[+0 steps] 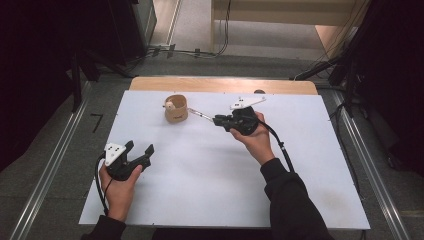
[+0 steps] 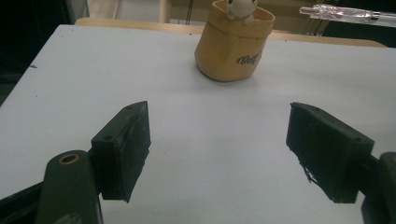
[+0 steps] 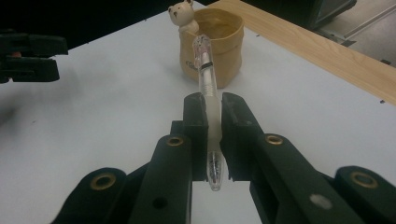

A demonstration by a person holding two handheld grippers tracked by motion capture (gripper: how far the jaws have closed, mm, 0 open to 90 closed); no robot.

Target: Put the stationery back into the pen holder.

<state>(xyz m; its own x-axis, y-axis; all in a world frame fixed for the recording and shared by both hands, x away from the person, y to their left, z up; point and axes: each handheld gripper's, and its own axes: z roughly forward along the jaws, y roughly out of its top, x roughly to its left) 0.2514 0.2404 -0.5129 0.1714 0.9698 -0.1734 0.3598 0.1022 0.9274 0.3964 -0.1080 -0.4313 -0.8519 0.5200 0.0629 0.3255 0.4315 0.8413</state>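
Fingers (image 2: 123, 149) of the left gripper (image 1: 138, 151) stand wide apart with nothing between them, resting low over the near left part of the white board (image 1: 200, 170) — a person's left hand (image 1: 120, 187) holds it from below. Farther in and to the right, the right gripper (image 3: 214, 128) has its two black jaws clamped on a clear plastic pen (image 3: 208, 98). That pen is gripped near its lower end and held above the board, its long barrel pointing away from the jaws toward a small tan pen holder (image 3: 215, 44). In the right gripper view the pen's far end sits just in front of the holder's near wall, close to the rim; whether it touches cannot be told. A little cream bear figure (image 3: 181, 16) perches on the holder's edge. Beyond the holder — at the board's far side — runs a strip of bare wooden table (image 1: 225, 84).
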